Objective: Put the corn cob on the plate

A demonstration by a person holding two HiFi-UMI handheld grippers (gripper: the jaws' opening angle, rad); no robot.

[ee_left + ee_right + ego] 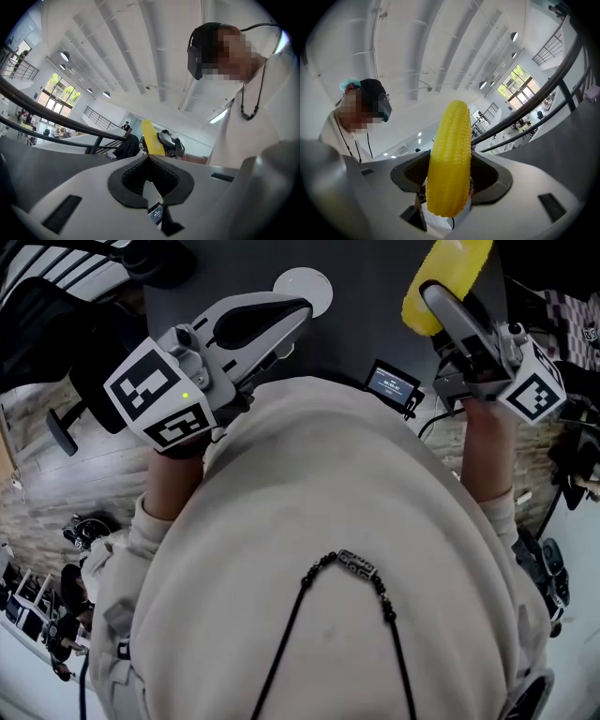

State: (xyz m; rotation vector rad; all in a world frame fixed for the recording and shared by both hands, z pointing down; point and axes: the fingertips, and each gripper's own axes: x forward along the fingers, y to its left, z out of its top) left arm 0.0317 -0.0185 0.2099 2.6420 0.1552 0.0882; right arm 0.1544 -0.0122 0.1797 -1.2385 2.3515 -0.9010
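My right gripper point(436, 294) is shut on the yellow corn cob point(448, 273), held up at the top right of the head view over the dark table point(366, 315). In the right gripper view the cob point(450, 159) stands upright between the jaws, pointing at the ceiling. The white plate point(305, 287) lies on the table at top centre, partly covered by my left gripper point(300, 313), whose jaws meet with nothing between them. The left gripper view also points upward at the ceiling, with the cob point(152, 137) beyond its closed tips point(149, 158).
The person's beige top fills the lower head view. A small black device with a lit screen point(392, 385) sits at the table's near edge. A dark chair point(56, 324) stands at the left, and cables and gear lie on the floor at both sides.
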